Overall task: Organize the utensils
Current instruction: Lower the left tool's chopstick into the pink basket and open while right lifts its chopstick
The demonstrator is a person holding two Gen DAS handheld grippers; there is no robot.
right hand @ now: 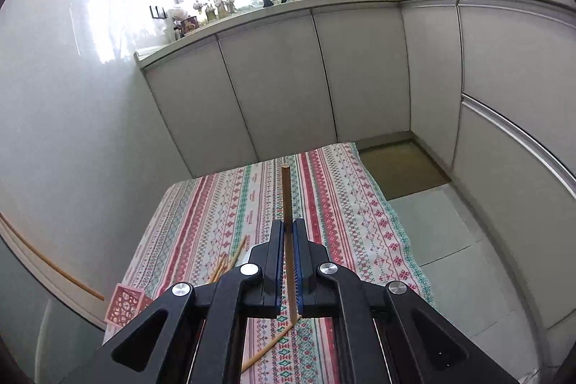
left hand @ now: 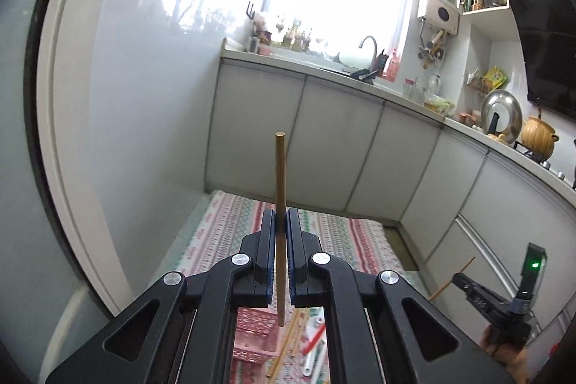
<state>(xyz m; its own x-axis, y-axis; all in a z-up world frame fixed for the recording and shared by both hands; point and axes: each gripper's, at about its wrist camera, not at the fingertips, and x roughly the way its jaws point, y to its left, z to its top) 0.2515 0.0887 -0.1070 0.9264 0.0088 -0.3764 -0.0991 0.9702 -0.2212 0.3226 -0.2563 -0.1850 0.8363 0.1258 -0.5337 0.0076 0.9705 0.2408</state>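
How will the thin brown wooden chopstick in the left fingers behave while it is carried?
The thin brown wooden chopstick looks straight, so probably stiff and light. Pinched near its middle by the left gripper, it may pivot. Being round, it would likely roll on the striped tablecloth.

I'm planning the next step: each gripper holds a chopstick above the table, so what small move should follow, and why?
Probably carry both sticks toward the pink basket at the table's left edge. The left gripper is shut on a chopstick and the right gripper on another chopstick, both lifted clear of the tablecloth, while loose chopsticks lie there.
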